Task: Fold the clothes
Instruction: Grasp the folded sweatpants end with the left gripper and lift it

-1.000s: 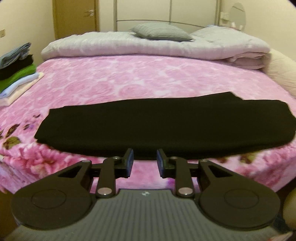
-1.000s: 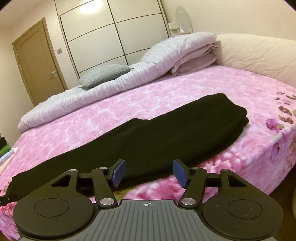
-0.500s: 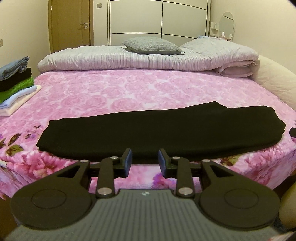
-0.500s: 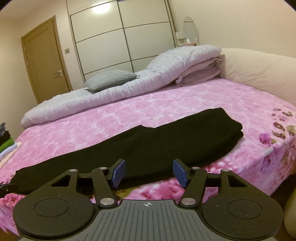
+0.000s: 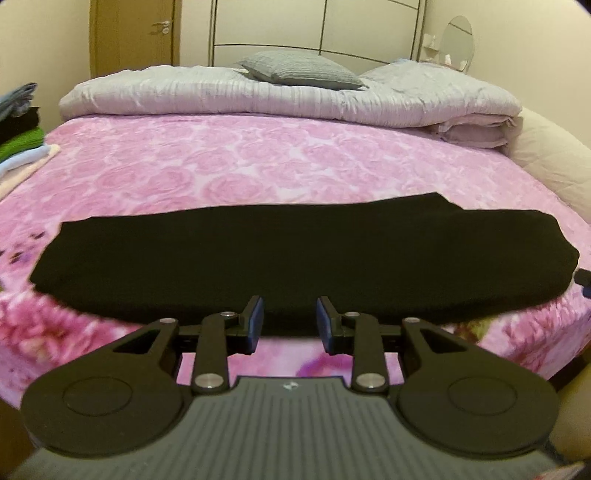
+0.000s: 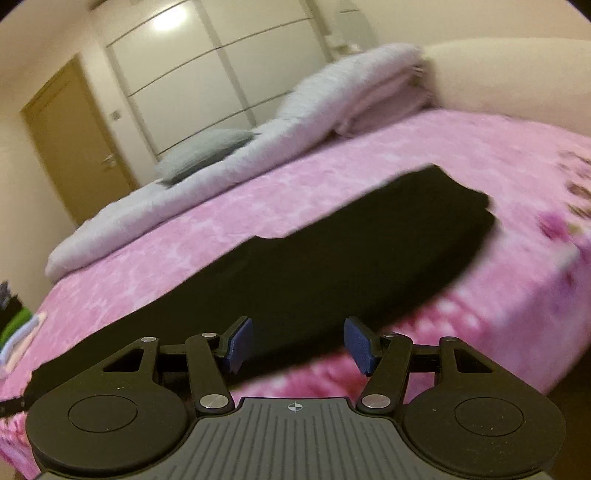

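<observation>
Black garment (image 5: 295, 258): we see a long dark cloth, folded into a flat strip, lying across the near part of the bed just ahead of both claws; its near edge runs right past our fingertips.
Garment, right wrist view: the same strip (image 6: 314, 269) stretches from our lower left up to the right, its thicker folded end beyond the right finger; this view is smeared, so the layers at that end are only probably doubled.
Left gripper (image 5: 289, 320): our jaws stand apart with bare pink cover between the blue pads; nothing is held, and the tips sit at the garment's near edge, whether touching we cannot tell.
Right gripper (image 6: 298, 339): our jaws are spread wider, empty, the pads level with the garment's near edge and the cloth showing between them.
Pink floral bedcover (image 5: 258, 166): under the garment and reaching well beyond our left claw.
Grey quilt (image 5: 229, 92): rolled along the far edge of the bed, well apart from the claws.
Grey pillow (image 5: 299, 72): resting on the quilt, straight ahead of the left claw.
Stack of folded clothes (image 5: 22, 136): far left of the left claw, on the bed's edge, with green and pale layers showing.
Door (image 5: 133, 33): beyond the bed, left of the wardrobe panels (image 5: 314, 26).
</observation>
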`<action>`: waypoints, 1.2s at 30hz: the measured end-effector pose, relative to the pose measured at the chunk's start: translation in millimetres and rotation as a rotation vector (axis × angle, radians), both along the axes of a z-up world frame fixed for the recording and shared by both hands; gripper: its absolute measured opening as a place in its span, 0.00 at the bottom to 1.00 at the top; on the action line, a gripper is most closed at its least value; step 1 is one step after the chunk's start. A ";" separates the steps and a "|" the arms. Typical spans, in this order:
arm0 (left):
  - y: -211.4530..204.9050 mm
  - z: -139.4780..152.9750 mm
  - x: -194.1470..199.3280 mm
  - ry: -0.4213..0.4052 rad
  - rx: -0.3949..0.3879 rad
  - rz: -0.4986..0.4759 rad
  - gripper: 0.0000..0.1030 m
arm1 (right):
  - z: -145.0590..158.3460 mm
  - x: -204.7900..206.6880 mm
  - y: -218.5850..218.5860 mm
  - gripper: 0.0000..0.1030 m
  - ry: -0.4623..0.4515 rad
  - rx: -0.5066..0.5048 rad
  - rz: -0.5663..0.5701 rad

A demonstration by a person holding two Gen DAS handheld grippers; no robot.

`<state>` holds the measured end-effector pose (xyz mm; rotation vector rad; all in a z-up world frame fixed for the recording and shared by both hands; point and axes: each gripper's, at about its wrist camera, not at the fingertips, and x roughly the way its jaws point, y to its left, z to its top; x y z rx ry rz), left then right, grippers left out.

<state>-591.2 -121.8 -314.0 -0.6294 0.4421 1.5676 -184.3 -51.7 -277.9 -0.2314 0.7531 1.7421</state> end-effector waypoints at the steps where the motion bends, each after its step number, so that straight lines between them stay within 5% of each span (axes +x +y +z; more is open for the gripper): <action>1: 7.6 -4.7 -1.5 -0.005 -0.002 0.002 0.27 | -0.2 -4.8 10.0 0.49 -0.012 0.010 0.027; 9: 29.7 -40.2 -32.8 -0.127 -0.029 0.064 0.26 | -44.6 -60.9 59.1 0.49 -0.093 -0.053 0.189; 15: 13.2 -55.7 -74.5 -0.292 -0.027 0.145 0.26 | -67.7 -74.4 32.3 0.49 -0.221 -0.122 0.232; 17: -3.4 -51.2 -102.4 -0.376 0.008 0.231 0.26 | -67.0 -62.4 28.5 0.49 -0.146 -0.167 0.199; 24: -47.2 -63.8 -206.1 -0.664 0.139 0.581 0.27 | -33.2 -48.4 32.5 0.49 0.062 -0.079 0.137; 31: -55.1 -108.1 -244.0 -0.964 0.177 0.707 0.28 | -37.7 -77.5 46.3 0.49 0.083 -0.110 0.155; 36: -53.4 -116.5 -252.1 -1.001 0.224 0.728 0.27 | -37.3 -74.3 50.9 0.49 0.069 -0.123 0.148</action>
